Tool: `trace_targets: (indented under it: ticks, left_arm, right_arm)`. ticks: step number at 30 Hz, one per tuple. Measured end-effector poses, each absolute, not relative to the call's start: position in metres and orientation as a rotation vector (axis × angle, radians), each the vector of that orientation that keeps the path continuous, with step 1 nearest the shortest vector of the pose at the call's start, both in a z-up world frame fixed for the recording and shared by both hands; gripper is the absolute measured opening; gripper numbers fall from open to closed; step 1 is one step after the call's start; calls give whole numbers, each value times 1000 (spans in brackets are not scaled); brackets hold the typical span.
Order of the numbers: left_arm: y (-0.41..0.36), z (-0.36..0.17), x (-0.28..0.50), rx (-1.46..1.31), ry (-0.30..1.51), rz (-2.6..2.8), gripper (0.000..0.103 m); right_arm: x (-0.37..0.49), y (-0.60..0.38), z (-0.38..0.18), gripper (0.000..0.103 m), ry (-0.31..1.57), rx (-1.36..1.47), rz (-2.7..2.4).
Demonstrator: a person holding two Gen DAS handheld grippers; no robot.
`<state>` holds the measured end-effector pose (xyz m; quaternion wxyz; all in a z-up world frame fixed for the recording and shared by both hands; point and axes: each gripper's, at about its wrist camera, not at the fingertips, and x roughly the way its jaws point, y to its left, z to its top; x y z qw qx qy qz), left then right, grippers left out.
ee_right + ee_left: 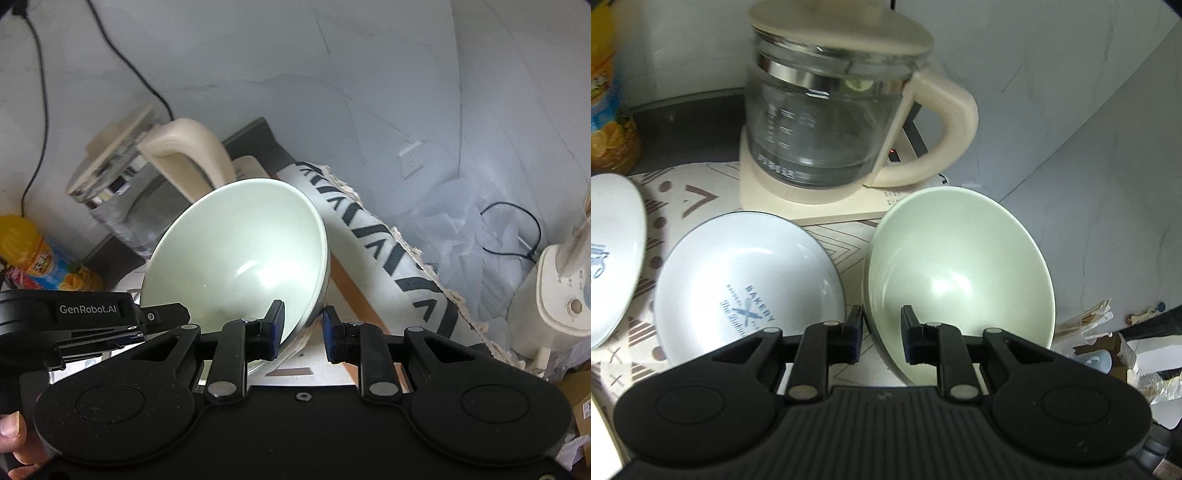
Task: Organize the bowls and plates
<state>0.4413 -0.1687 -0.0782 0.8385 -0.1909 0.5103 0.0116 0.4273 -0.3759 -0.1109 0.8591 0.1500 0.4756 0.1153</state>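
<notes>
Both tongs clamp 1 pale green bowl (960, 273) by its rim: the left tongs (881, 334) on the near left edge, the right tongs (303, 334) on the opposite edge. The bowl is tilted steeply above the patterned cloth (846, 254) on the counter. Just beside it rests a white bakery-print bowl (746, 284), with a glass kettle (831, 122) behind.

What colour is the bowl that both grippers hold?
Pale green, glossy inside. The bowl shows best in the right wrist view.
</notes>
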Motion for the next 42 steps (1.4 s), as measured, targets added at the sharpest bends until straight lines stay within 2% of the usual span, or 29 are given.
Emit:
trace_targets:
  ticks: [19, 42]
  left_arm:
    - [-140, -31, 355, -461, 985, 109, 19]
    - [-103, -33, 264, -539, 968, 212, 19]
  right_arm:
    - [376, -354, -59, 23, 931, 238, 401]
    - [318, -317, -53, 24, 978, 138, 560]
